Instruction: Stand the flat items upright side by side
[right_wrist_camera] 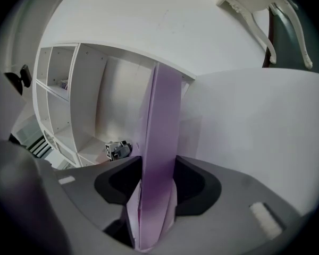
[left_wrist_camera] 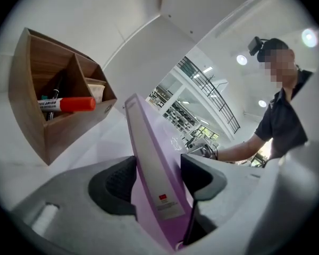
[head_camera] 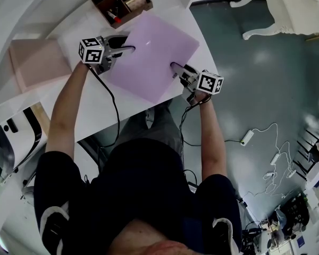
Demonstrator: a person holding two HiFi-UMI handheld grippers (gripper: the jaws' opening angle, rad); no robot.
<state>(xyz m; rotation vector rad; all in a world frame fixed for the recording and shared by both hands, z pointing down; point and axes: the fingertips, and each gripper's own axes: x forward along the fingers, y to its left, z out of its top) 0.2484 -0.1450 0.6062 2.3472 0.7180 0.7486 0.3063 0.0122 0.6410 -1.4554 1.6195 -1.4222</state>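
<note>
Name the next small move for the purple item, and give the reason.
Probably tip the purple flat item up onto one edge. The left gripper and right gripper have their fingers clamped on its opposite edges, and its broad face lies nearly flat over the white table, so it is not yet upright.

Left gripper (head_camera: 128, 43), right gripper (head_camera: 178, 67), both clamped
</note>
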